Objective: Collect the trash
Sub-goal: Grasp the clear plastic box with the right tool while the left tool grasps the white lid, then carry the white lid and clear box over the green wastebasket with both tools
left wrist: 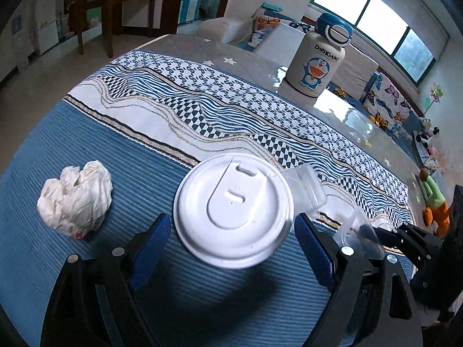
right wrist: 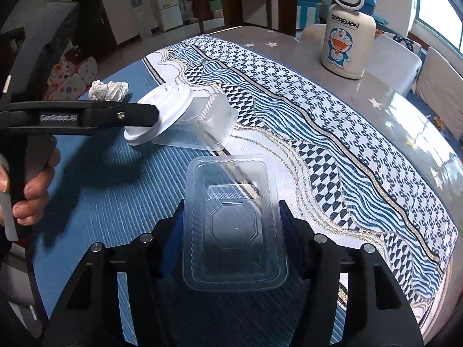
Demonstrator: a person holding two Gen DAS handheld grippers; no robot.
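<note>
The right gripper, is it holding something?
Yes: the right gripper pinches the clear rectangular plastic lid by its two long side edges.

A Doraemon bottle (right wrist: 348,27) stands on the patterned tablecloth (right wrist: 318,133), a white fridge (right wrist: 166,4) beyond.

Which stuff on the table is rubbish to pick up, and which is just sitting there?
Rubbish for the job:
- white cup lid
- clear plastic lid, between the right tongs
- clear plastic tub
- crumpled tissue

Just sitting there:
- Doraemon bottle
- patterned table runner
</note>
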